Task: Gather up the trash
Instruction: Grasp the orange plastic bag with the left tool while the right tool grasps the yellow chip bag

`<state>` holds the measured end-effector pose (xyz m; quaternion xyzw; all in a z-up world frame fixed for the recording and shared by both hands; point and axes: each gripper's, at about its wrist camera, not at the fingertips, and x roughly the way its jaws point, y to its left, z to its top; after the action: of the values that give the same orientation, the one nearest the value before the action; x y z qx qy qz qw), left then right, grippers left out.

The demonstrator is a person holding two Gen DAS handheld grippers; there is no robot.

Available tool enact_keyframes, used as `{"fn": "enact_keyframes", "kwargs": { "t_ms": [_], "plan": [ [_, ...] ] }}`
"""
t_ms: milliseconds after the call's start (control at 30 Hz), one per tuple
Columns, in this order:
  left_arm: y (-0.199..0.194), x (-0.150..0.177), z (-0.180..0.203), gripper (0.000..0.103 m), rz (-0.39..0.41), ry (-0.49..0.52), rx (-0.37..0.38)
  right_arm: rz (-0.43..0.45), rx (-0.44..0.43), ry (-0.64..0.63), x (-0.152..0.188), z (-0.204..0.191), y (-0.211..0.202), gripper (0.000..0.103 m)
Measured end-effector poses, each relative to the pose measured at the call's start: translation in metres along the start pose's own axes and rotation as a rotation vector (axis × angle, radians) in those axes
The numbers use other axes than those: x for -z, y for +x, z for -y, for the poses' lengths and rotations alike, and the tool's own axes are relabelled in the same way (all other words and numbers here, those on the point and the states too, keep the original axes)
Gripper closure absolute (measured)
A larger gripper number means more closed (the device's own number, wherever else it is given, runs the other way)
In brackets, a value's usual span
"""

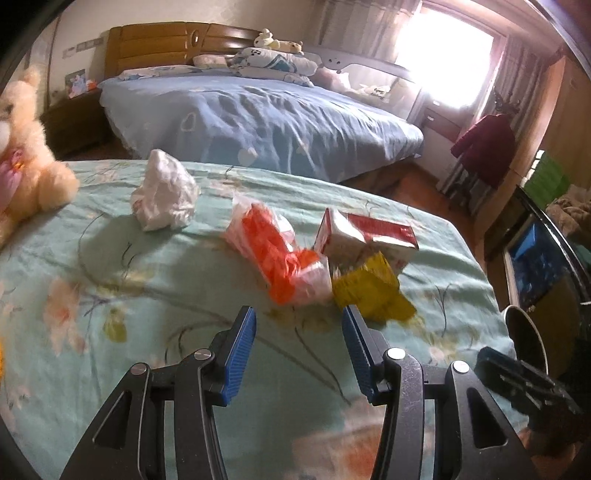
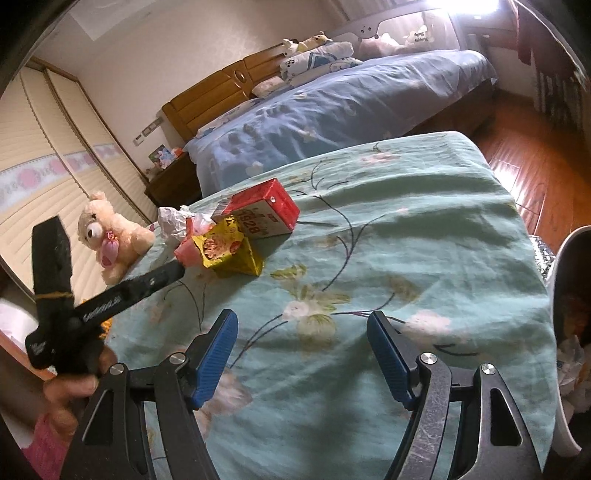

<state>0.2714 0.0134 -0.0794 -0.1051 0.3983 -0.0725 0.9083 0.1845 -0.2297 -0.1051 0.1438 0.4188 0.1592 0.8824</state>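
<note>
Four scraps sit bunched on the sheet (image 1: 110, 258); left gripper (image 1: 299, 314), jaws parted and empty, has the orange wrapper (image 1: 277, 254) at twelve o'clock. Straddle it squarely, then squeeze.

This is a bedroom. A big bed (image 1: 258, 122) with a blue sheet stands in the middle, and its wooden headboard (image 1: 159, 44) is against a pale wall (image 2: 177, 48). Pillows (image 1: 273, 61) and soft toys (image 1: 271, 40) lie at the head of the bed. A small dark nightstand (image 1: 74, 122) stands beside it. Bright sun comes in through a window (image 1: 447, 62) with curtains (image 1: 354, 26). The floor (image 2: 517, 147) is shiny brown wood. A tall pale wardrobe (image 2: 48, 155) runs along one wall. Dark red clothing (image 1: 487, 147) hangs near the window.
</note>
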Motion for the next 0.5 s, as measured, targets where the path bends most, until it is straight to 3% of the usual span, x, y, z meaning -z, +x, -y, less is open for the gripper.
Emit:
{"fn": "enact_keyframes", "kwargs": {
  "t_ms": [200,233,267,400,500],
  "plan": [
    [0.022,-0.011,-0.006,0.057,-0.008,-0.001,0.02,0.007,-0.007,0.014,-0.003,-0.005,0.005,0.029],
    [0.027,-0.012,-0.006,0.061,-0.008,0.005,0.019,0.007,-0.007,0.016,-0.003,-0.006,0.006,0.029],
    [0.03,-0.013,-0.007,0.073,-0.011,0.011,0.022,0.005,-0.007,0.017,-0.003,-0.006,0.007,0.029],
    [0.032,-0.013,-0.011,0.083,-0.001,0.025,0.039,-0.009,-0.016,0.021,-0.006,-0.015,0.014,0.029],
    [0.021,-0.007,-0.02,0.084,-0.004,0.025,0.057,-0.023,-0.023,0.003,-0.009,-0.028,0.025,0.029]
  ]
}}
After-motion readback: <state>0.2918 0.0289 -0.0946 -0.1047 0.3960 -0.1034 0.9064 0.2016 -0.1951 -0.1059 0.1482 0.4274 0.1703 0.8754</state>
